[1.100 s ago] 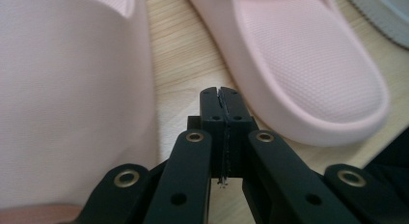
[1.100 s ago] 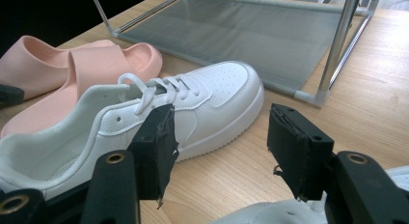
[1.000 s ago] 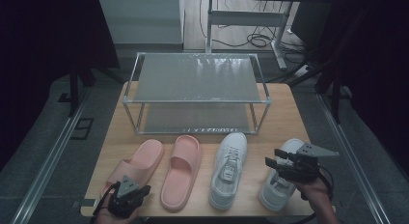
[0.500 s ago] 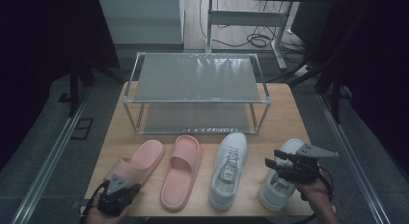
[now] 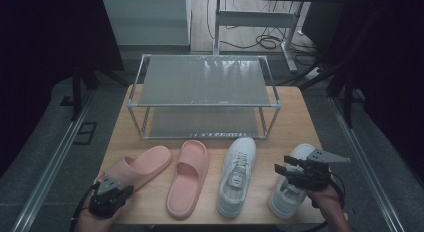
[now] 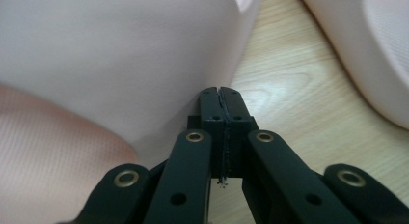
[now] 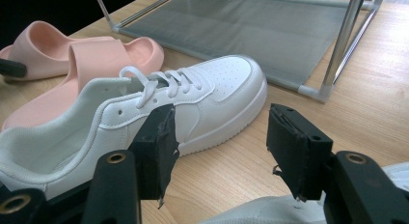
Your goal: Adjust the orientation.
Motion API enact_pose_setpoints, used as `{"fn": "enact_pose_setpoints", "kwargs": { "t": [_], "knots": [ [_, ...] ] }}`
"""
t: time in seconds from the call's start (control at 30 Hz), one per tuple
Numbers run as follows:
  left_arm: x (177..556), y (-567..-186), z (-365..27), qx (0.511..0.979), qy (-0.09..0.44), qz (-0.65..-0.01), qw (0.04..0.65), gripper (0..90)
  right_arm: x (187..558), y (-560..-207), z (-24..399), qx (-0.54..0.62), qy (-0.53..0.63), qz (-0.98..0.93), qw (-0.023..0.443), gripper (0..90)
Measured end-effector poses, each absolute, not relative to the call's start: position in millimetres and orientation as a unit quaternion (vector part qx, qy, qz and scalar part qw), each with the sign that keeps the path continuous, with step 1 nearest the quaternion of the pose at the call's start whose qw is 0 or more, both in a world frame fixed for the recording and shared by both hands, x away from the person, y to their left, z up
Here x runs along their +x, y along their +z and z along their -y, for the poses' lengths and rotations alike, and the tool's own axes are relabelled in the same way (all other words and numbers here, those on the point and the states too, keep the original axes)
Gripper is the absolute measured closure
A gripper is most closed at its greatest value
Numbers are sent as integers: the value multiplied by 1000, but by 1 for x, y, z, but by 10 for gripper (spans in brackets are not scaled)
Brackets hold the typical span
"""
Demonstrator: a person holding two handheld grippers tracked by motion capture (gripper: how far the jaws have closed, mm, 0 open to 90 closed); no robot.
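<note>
Two pink slippers and two white sneakers lie in a row on the wooden table (image 5: 295, 117). My left gripper (image 5: 127, 190) is shut with nothing in it, low at the heel of the left pink slipper (image 5: 142, 164). In the left gripper view its closed tips (image 6: 222, 94) rest against that slipper's side (image 6: 120, 50). My right gripper (image 5: 281, 165) hovers open over the right white sneaker (image 5: 290, 192), pointing left. In the right gripper view the open jaws (image 7: 222, 142) frame the left white sneaker (image 7: 159, 108), and nothing is between them.
A two-shelf metal rack (image 5: 205, 82) stands behind the shoes at the table's middle. The second pink slipper (image 5: 189, 177) and the left white sneaker (image 5: 237, 174) lie between my grippers. The table's near edge is just below both hands.
My left gripper has slid left along the near edge, away from the middle of the slipper toward its heel. The right gripper has stayed put.
</note>
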State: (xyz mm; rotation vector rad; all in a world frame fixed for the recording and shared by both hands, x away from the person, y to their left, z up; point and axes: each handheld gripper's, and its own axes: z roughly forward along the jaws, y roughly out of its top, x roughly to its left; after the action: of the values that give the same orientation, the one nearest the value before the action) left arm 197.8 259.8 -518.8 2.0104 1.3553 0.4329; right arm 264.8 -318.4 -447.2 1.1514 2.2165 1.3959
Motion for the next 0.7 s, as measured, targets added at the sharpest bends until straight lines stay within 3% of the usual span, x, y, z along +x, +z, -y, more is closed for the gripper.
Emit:
{"fn": "enact_pose_setpoints", "kwargs": {
  "t": [0.47, 0.7],
  "knots": [
    [213, -518, -282, 758, 168, -535, 333, 900, 265, -450, 316, 398, 479, -770, 138, 446],
    [208, -499, -267, 753, 182, -514, 367, 900, 265, -449, 317, 400, 481, -768, 139, 449]
  ]
}}
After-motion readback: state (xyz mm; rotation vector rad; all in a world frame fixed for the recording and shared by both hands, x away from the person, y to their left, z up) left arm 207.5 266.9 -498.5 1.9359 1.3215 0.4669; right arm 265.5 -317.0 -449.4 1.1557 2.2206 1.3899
